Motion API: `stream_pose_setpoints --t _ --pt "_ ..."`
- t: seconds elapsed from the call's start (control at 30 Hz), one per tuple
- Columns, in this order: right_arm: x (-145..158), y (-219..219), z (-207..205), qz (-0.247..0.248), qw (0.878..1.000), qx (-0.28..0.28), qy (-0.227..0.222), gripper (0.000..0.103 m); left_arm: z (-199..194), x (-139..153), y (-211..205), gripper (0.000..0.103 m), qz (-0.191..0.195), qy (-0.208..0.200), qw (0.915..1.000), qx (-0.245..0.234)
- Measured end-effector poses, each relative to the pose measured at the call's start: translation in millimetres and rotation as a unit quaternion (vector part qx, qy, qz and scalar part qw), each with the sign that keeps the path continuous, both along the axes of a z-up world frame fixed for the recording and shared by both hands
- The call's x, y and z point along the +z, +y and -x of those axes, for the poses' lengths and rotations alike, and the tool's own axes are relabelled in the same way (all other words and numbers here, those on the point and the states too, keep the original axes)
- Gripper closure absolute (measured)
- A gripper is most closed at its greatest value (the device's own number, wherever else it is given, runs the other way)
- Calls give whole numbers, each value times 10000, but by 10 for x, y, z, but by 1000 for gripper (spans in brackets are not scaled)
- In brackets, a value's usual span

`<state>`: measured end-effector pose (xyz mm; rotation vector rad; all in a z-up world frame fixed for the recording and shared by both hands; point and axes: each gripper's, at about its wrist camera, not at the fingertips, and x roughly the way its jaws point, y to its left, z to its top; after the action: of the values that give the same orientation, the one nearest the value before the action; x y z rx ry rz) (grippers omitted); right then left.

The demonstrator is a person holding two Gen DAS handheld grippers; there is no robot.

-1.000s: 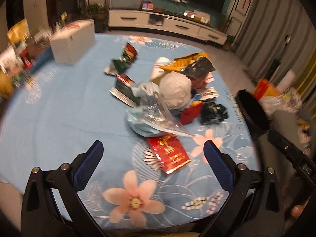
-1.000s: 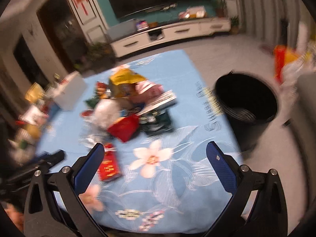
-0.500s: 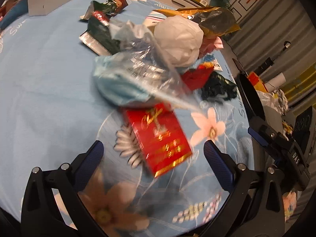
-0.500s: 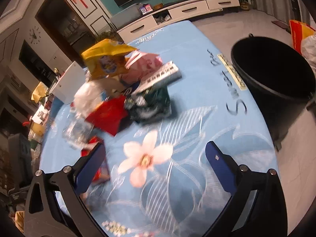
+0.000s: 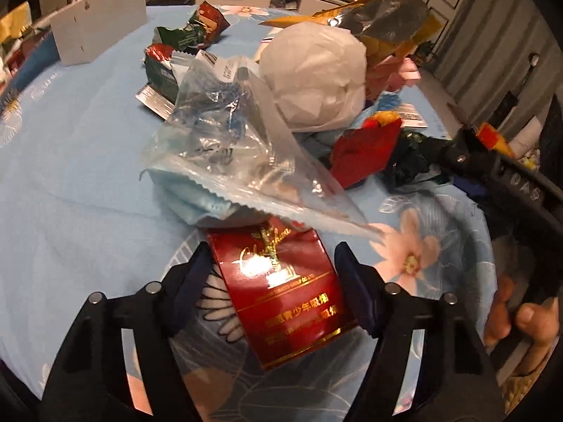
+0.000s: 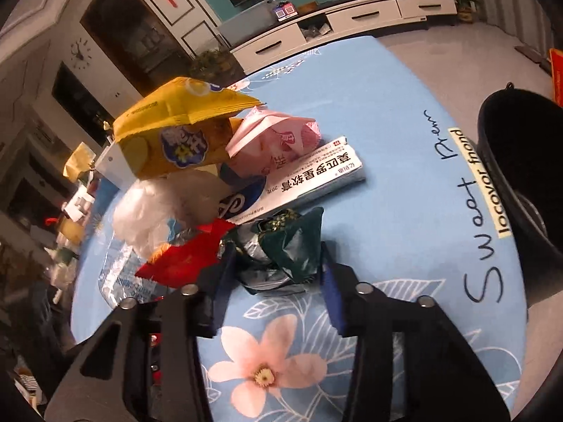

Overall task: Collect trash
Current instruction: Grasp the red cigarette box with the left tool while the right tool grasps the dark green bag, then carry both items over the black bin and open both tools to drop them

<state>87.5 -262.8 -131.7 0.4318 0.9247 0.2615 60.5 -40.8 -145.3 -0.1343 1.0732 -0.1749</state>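
A heap of trash lies on the blue flowered tablecloth [image 5: 70, 176]. A red cigarette pack [image 5: 281, 281] lies flat at its near edge, slightly askew between the fingers of my left gripper [image 5: 274, 263]. The jaws are closing and the pads touch its two long sides. My right gripper [image 6: 276, 263] is closing on a crumpled dark green wrapper [image 6: 292, 246], which fills the gap between its pads. In the left wrist view the right gripper [image 5: 468, 186] reaches in from the right onto that dark green wrapper [image 5: 411, 165].
A clear plastic bag [image 5: 228, 147], a white crumpled bag [image 5: 313, 77], a red wrapper [image 6: 186, 260], a yellow chip bag [image 6: 176, 130], a pink wrapper [image 6: 278, 137] and a white medicine box [image 6: 316, 176] crowd the heap. A black bin [image 6: 527, 211] stands beside the table's right edge. A white box [image 5: 98, 31] sits far left.
Both grippers have come down toward the table and narrowed from wide open. The left now flanks the red pack, the right the dark green wrapper.
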Motion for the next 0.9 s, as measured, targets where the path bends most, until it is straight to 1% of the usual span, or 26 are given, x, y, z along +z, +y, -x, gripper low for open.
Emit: stream_pose_setpoints --t 0.03,0.13,0.23,0.33,0.43,0.5,0.57,0.63,0.7,0.8,0.83,0.9 --pt "4 0 17 -25 10000 4 -15 85 11 -1 9 36 86 10 9999 -51" --pt "-11 -31 119 -74 9999 -43 56 84 105 14 67 39 259 43 9994 -210" --pt "52 -79 300 -141 9999 -76 -50 84 204 62 169 41 360 84 9988 -331" --pt "153 -166 471 -200 9994 -226 -179 84 310 153 233 42 505 105 9975 -482" --pt "241 -303 623 -279 9984 -399 -303 84 423 335 215 42 649 -47 9953 -714" --pt "300 -414 721 -248 9972 -574 -403 84 421 472 143 42 674 -201 9936 -885" --pt "359 -540 790 -187 9953 -799 -509 84 344 611 -53 42 743 -366 9903 -1111" --pt "407 -757 879 -171 9916 -1125 -617 84 252 732 -315 42 871 -465 9858 -1358" --pt "455 -1014 980 -28 9854 -1553 -693 84 117 840 -635 42 914 -621 9806 -1617" --pt "493 -1313 1062 161 9763 -2039 -703 84 -78 920 -1154 41 1081 -692 9703 -2052" --pt "495 -1431 1081 236 9726 -2203 -699 84 -176 935 -1379 41 1085 -732 9659 -2235" --pt "479 -1595 1075 312 9681 -2395 -675 84 -239 938 -1690 41 1068 -804 9603 -2450"
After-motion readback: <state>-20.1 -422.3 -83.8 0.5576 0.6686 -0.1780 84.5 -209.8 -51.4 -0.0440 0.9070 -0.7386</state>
